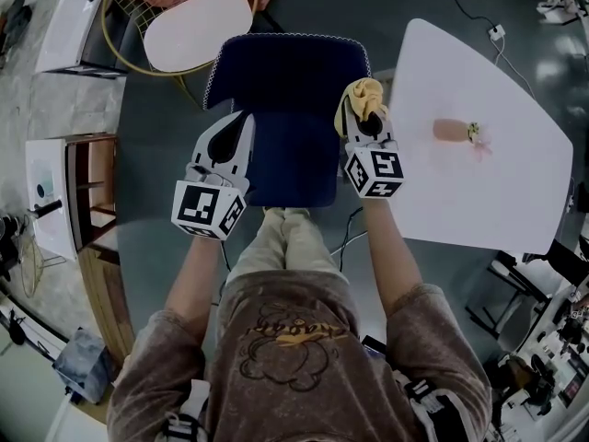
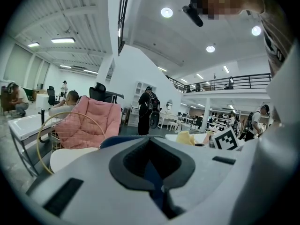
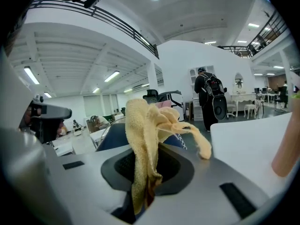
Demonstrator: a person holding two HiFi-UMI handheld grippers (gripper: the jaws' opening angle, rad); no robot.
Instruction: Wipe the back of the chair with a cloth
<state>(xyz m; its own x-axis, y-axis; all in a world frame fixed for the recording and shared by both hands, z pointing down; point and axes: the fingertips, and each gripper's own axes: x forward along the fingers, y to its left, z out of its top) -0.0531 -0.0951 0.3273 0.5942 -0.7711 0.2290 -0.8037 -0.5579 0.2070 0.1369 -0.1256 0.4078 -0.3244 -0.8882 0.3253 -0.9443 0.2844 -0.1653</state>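
A dark blue chair (image 1: 285,90) stands right in front of me, its padded back with white-stitched edge toward the far side. My right gripper (image 1: 366,122) hovers over the chair's right edge, shut on a yellow cloth (image 1: 363,95). In the right gripper view the cloth (image 3: 145,125) sticks up from between the jaws and flops to the right, with the chair (image 3: 117,135) behind it. My left gripper (image 1: 230,138) is over the chair's left edge, jaws together and holding nothing. In the left gripper view only a sliver of blue chair (image 2: 112,141) shows beyond the gripper (image 2: 152,172).
A white table (image 1: 479,173) stands close on the right with a pink object (image 1: 453,130) on it. Beyond the chair is a round wicker seat (image 1: 193,28) with a pink cushion (image 2: 89,125). A wooden cabinet (image 1: 87,191) is on the left. People stand in the background.
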